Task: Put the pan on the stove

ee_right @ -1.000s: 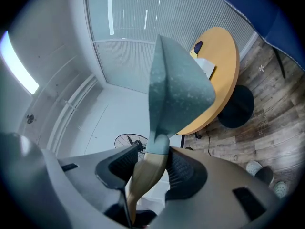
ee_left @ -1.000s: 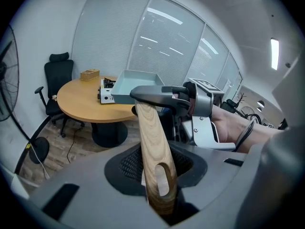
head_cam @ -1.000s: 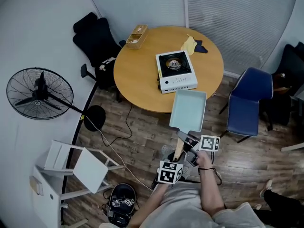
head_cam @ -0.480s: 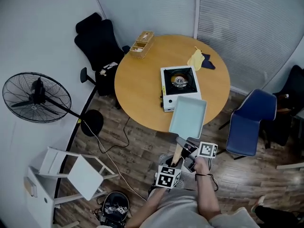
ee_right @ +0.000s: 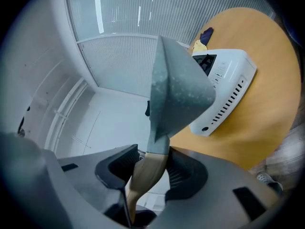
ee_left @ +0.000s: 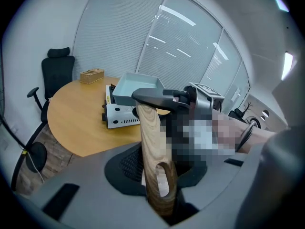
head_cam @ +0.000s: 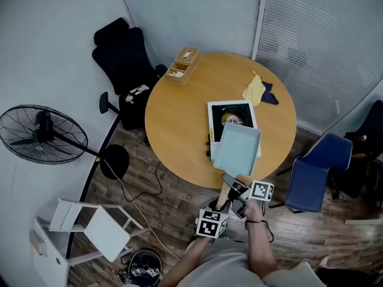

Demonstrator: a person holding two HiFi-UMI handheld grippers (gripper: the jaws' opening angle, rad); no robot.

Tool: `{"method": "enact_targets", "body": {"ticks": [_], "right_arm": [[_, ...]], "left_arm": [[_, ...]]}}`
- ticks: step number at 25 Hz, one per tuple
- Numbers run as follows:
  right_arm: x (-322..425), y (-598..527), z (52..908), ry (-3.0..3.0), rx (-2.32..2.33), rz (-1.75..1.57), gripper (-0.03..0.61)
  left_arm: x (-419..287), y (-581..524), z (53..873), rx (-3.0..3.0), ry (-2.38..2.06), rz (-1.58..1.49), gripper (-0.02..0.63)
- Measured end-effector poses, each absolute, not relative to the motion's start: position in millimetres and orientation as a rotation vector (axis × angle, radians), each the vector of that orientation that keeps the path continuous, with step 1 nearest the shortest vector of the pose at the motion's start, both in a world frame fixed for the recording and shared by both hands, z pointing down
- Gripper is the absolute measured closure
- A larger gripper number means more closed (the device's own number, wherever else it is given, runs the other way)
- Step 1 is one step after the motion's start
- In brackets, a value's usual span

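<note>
The pan (head_cam: 238,150), a pale blue oblong tray on a wooden handle (head_cam: 224,194), is carried in the air by both hands, its long axis running straight away from the person: handle tail toward the body, tray end pointing out over the bench (head_cam: 179,118). The left hand-held gripper (ee_left: 159,187) is pinching the tail of the handle, just by the hanging hole, and the right hand-held gripper (ee_right: 150,168) is clamped on the same handle further up, close to where the wood meets the tray, so the right hand is the nearer to the pan's body and to the target. The stove (head_cam: 230,112) stands on the bench directly ahead along that same axis; from the head view the tray covers its near half, with the burner (head_cam: 231,119) showing just past the tray's far rim. In the left gripper view the tray sits above the stove's white front, and it looks apart from the top, though from these angles I cannot be sure how much gap is left. As I judge it, the coming move turns on carrying the tray a little further forward along its own length until it is centred on the burner, then lowering it level, handle left pointing back toward the person
</note>
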State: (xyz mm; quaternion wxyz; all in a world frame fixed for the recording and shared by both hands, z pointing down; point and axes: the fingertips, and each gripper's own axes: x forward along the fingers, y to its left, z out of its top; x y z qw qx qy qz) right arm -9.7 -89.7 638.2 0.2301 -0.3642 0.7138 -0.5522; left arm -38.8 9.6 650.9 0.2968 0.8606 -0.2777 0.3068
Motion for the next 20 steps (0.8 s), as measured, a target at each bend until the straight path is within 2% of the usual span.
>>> {"method": "enact_targets", "body": {"ticks": [10, 20], "right_arm": [[13.6, -139.5, 656.8, 1.909, -1.074, -1.602, 0.396], [35.9, -182.0, 662.1, 1.975, -0.931, -1.738, 0.393]], "left_arm": [[-19.5, -45.9, 654.8, 2.267, -0.759, 0.803, 0.494], [18.0, -88.0, 652.9, 2.183, -0.963, 0.727, 0.494]]}}
